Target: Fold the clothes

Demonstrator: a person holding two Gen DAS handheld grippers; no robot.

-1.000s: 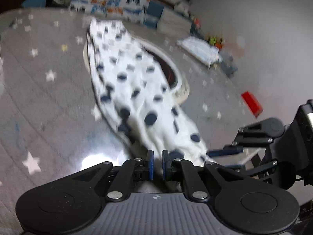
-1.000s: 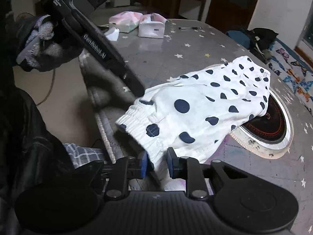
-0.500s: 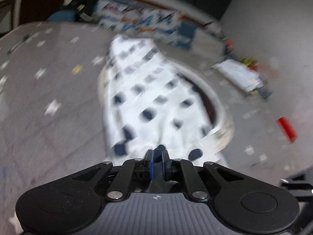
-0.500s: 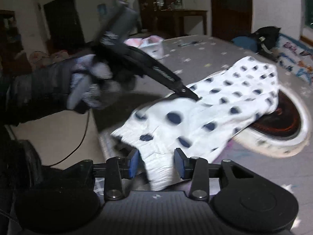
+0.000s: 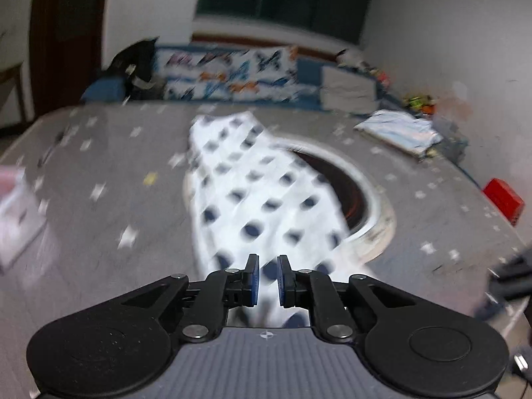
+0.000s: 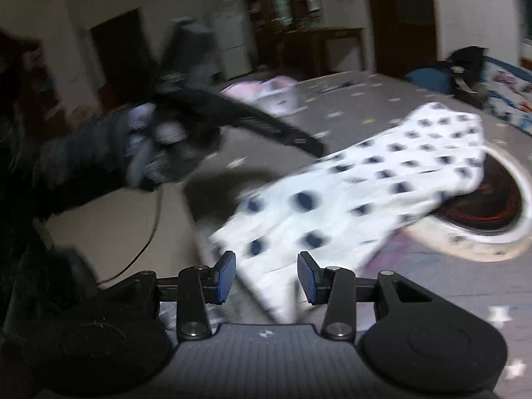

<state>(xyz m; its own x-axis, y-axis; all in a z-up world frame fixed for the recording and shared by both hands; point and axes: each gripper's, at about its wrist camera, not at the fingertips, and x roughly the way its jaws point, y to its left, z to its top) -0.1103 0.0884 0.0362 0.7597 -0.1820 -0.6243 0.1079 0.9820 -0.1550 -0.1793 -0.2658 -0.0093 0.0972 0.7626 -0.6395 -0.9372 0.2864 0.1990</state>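
I see the white garment with dark blue polka dots lying along the grey star-patterned table, its far end draped over a round dark inset with a white rim. My left gripper has its jaws opening, a narrow gap with cloth between them. My right gripper stands well apart, the garment's near edge between its jaws, untouched.
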